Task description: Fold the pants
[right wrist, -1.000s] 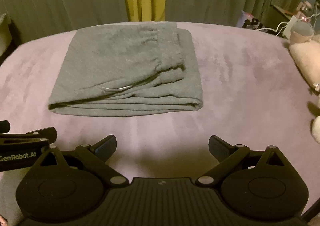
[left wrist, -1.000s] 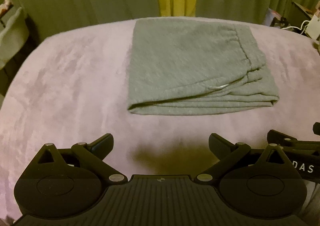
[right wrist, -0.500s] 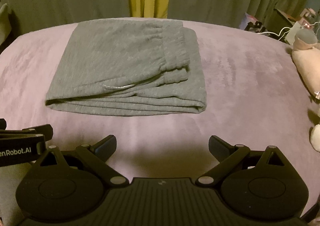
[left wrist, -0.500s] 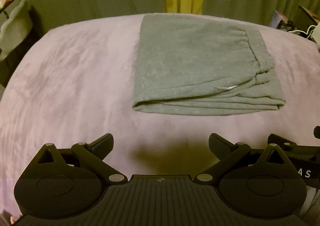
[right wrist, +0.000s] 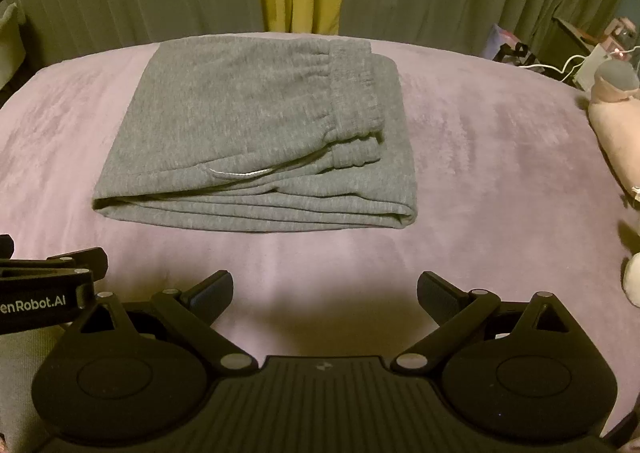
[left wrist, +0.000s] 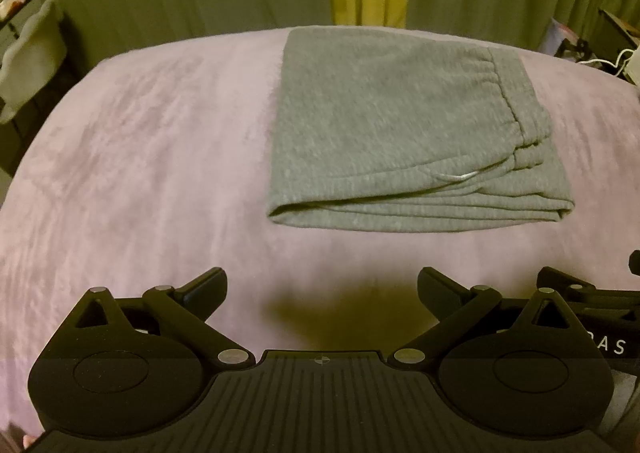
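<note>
Pretty sure folding is done: the pants [right wrist: 256, 141] sit in a neat stack on the bed [right wrist: 480, 173] ahead of my left gripper [left wrist: 319, 291] and right gripper [right wrist: 325, 293], both spread wide, holding nothing (maybe just square the edges next).

The far edge of the folded gray pants [left wrist: 384, 125] is dropping out of sight over the curve of the purple bed [left wrist: 140, 157] in the left wrist view. The right tongs [left wrist: 600, 301] are being cropped by that frame's right edge, their lettering cut short. In the right wrist view, a pink plush toy [right wrist: 616, 113] is running off the right edge, and small items [right wrist: 600, 49] behind it are sitting too dim and tiny to identify.
</note>
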A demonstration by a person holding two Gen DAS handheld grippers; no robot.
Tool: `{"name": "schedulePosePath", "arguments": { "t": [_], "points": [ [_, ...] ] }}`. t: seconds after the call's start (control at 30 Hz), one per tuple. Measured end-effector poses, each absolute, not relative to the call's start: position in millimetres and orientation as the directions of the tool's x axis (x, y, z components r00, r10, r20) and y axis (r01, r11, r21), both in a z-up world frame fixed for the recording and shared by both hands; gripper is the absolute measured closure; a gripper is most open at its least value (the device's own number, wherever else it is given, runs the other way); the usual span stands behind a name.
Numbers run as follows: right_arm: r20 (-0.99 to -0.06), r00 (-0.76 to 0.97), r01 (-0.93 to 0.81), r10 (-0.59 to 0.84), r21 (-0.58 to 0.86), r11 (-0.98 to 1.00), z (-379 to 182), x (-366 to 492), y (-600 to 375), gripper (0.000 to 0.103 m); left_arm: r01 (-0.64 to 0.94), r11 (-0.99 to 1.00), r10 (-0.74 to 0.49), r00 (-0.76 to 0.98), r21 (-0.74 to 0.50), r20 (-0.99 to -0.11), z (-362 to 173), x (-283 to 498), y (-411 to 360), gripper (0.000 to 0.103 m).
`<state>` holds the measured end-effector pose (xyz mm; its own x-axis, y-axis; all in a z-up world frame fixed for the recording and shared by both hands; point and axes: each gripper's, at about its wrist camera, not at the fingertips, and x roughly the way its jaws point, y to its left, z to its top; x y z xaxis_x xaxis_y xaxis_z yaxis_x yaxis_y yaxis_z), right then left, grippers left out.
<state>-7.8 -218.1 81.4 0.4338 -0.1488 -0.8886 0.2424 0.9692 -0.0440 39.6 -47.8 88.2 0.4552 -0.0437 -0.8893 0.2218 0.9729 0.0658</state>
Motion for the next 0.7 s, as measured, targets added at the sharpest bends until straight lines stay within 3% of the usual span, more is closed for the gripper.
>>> {"name": "schedulePosePath", "arguments": {
  "t": [0.7],
  "points": [
    [-0.889, 0.433, 0.235, -0.147, -0.046, 0.971, 83.9, -7.2, -216.9, 0.004, 0.219, 0.973, -0.043, 0.468, 0.069, -0.883, 92.1, 39.4, -47.2, 0.0]
  ]
}}
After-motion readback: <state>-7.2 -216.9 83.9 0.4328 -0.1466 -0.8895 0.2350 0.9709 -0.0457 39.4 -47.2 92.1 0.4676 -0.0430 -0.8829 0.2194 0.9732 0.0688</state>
